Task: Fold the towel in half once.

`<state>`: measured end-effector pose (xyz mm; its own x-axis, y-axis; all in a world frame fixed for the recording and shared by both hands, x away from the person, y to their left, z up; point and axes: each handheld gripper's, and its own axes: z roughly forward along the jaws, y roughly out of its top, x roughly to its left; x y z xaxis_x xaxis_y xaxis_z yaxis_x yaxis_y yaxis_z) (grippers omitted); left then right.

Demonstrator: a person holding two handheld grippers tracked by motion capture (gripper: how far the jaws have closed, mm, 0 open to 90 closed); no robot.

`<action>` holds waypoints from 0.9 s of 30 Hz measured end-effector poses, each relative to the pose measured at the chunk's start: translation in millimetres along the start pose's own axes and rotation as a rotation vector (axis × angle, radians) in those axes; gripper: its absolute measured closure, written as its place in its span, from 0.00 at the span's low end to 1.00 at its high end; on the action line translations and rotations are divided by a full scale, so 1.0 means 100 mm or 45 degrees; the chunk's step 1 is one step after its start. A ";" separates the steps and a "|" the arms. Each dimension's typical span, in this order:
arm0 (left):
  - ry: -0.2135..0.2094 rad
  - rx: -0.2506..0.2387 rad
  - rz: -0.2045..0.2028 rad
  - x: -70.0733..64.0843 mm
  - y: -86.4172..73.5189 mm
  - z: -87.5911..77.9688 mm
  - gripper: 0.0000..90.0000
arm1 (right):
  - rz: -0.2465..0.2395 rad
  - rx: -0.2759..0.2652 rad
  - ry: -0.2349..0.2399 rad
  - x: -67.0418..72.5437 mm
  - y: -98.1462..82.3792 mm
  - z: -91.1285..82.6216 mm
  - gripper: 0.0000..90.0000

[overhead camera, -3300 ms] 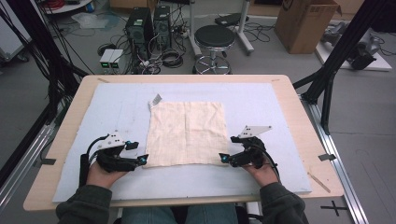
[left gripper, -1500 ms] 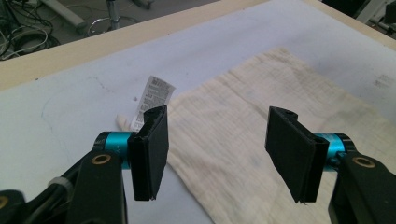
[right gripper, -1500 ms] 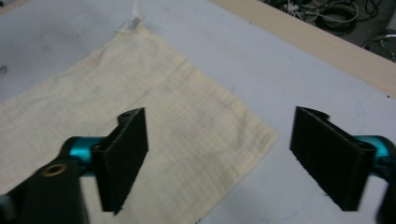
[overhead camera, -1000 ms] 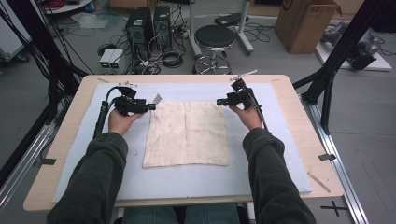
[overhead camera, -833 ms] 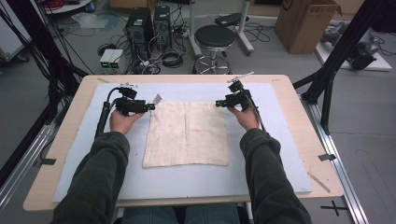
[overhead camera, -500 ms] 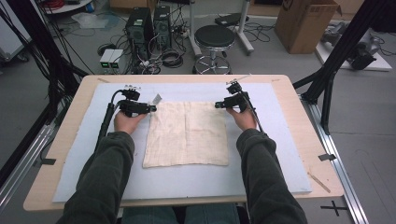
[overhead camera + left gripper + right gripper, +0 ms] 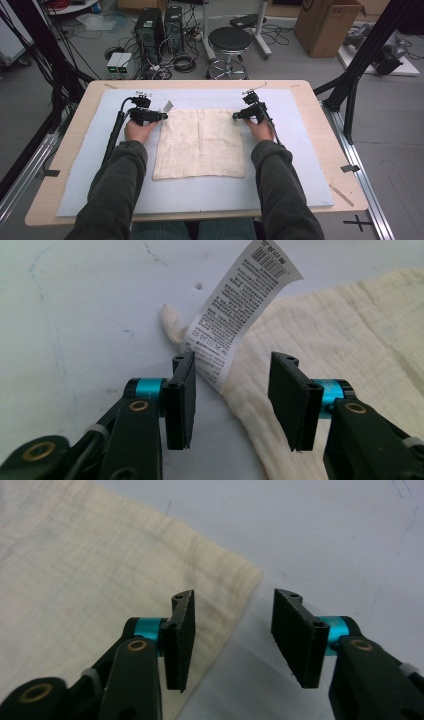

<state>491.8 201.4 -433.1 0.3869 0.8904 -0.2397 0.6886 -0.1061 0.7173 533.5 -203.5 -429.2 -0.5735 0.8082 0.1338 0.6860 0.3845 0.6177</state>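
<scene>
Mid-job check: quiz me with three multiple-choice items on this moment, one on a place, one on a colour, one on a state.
1. Where are both grippers?
A. at the cloth's far corners
B. at its near corners
C. off the table

2. What colour is the cloth?
A. red
B. cream
C. black

3. How do the left gripper's jaws stand?
A. clamped shut on the label
B. open, astride the cloth's edge
C. shut on nothing

Key: A, the left gripper and right gripper flank the far edge; B, the cloth is cream; B, a gap shows around the cloth edge beside the label.

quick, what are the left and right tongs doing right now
Left tongs: open, just been closing, astride the cream square cloth's edge by its white printed label.
Right tongs: open, just been closing, over the cloth's edge.
</scene>
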 end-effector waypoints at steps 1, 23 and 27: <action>-0.004 0.001 0.005 -0.01 -0.01 0.02 0.62 | -0.011 -0.006 0.001 0.01 0.00 0.00 0.59; -0.002 -0.017 0.032 -0.08 -0.01 0.01 0.98 | -0.083 -0.020 0.093 0.03 0.03 -0.10 0.97; -0.011 -0.036 0.057 -0.12 0.02 -0.07 0.98 | -0.096 -0.038 0.089 0.05 0.04 -0.17 0.97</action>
<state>484.7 193.9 -424.1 0.4220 0.8814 -0.2124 0.6532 -0.1331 0.7454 525.9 -205.6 -413.0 -0.6536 0.7440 0.1390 0.6267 0.4291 0.6505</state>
